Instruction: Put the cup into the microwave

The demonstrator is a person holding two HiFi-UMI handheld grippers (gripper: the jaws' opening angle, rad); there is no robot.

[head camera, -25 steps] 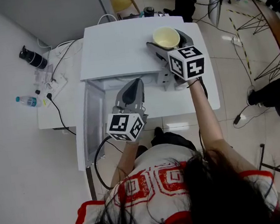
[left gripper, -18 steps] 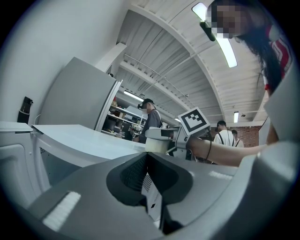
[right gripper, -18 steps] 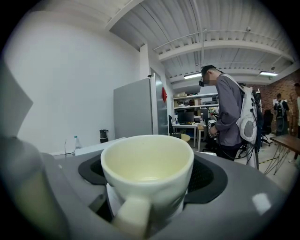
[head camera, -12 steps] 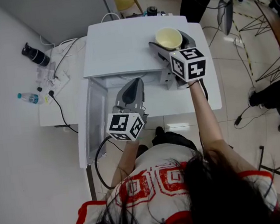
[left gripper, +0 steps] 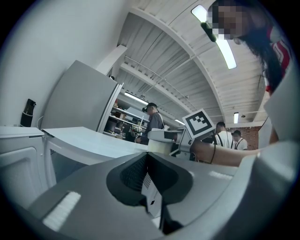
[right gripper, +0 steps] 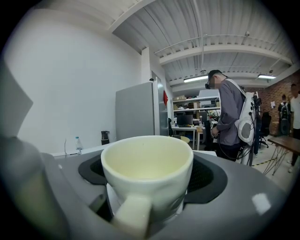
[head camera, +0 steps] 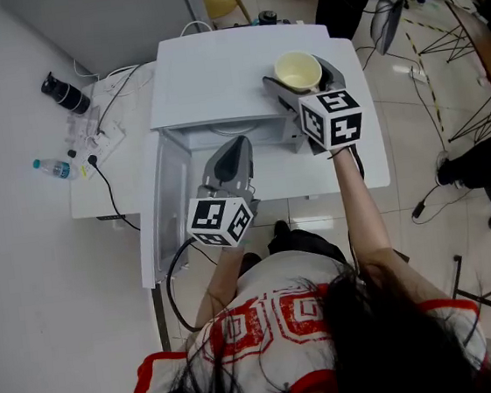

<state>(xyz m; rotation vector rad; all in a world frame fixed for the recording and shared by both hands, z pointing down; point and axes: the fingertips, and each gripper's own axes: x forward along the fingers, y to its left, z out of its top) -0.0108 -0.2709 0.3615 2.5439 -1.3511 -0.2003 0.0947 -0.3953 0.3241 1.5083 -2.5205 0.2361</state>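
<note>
The right tool grips the cream cup over the white microwave, toward 3 o'clock. The left tool, jaws together and empty, sits at 6 o'clock.

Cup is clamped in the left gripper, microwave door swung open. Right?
Wrong gripper. The cup is clamped in the right gripper; the right gripper view shows its jaws closed on it. The left gripper has its jaws together with nothing between them. The microwave door is open, as you say.
</note>
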